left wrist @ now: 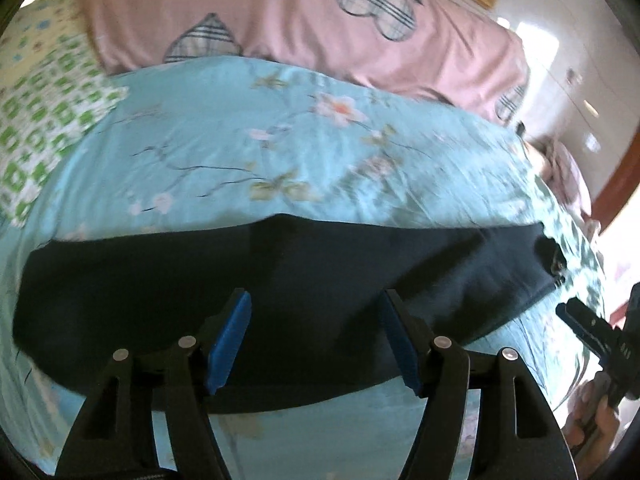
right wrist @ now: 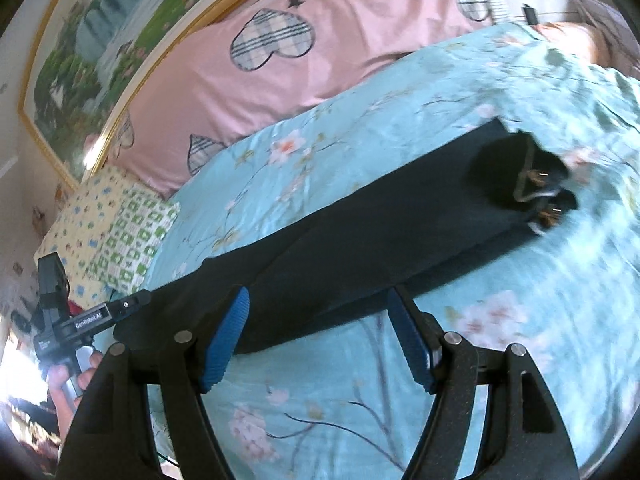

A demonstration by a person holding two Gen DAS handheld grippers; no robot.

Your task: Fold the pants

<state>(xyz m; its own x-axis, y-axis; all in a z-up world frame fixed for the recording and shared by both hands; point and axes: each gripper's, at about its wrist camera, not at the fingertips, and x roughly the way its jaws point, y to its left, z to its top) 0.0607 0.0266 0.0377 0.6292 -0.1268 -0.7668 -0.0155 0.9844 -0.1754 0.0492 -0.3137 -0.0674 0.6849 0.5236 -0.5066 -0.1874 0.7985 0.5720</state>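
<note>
Dark navy pants (left wrist: pixel 280 280) lie as one long flat band across a turquoise flowered bedspread (left wrist: pixel 240 128). The end with metal-tipped cords (left wrist: pixel 554 266) points right. My left gripper (left wrist: pixel 316 312) hovers open over the near edge of the pants, with nothing pressed between its blue pads. In the right wrist view the pants (right wrist: pixel 360 220) run diagonally up to the corded end (right wrist: pixel 532 188). My right gripper (right wrist: pixel 318 308) is open there, its left finger over the dark cloth and its right finger over the bedspread (right wrist: pixel 480 80). Each gripper also shows at the edge of the other's view: the right gripper (left wrist: pixel 576 316) and the left gripper (right wrist: pixel 128 304).
A pink quilt with plaid hearts (left wrist: pixel 280 12) lies behind the bedspread. A green-and-white patterned pillow (right wrist: pixel 128 236) sits at the far left. A gold-framed picture (right wrist: pixel 100 48) hangs on the wall. A person's hand (right wrist: pixel 68 376) holds the left gripper's handle.
</note>
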